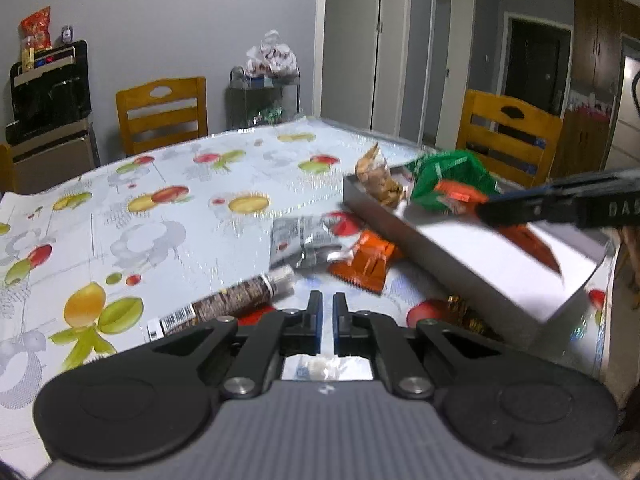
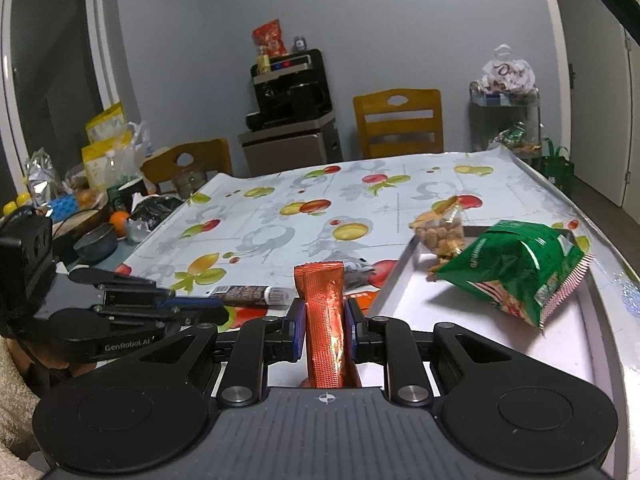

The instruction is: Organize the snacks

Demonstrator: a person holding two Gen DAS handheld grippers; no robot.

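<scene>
The fruit-printed tablecloth [image 2: 280, 216] stretches ahead. The shallow grey tray with white floor [image 2: 400, 280] sits ahead-right of the right gripper [image 2: 324, 320], holding a green crinkled snack bag [image 2: 516, 268] and a clear nut packet [image 2: 440, 232]. That gripper clamps an orange foil stick pack [image 2: 322, 304] upright. The left gripper [image 1: 327, 320] hangs nearly closed, empty. The floppy pack may snag the tray's near wall; open floor lies before the bag.

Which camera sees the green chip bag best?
The right wrist view: the green chip bag shows whole and sharp, lying in the white tray. The left wrist view shows it blurry and partly behind the right claw.
</scene>
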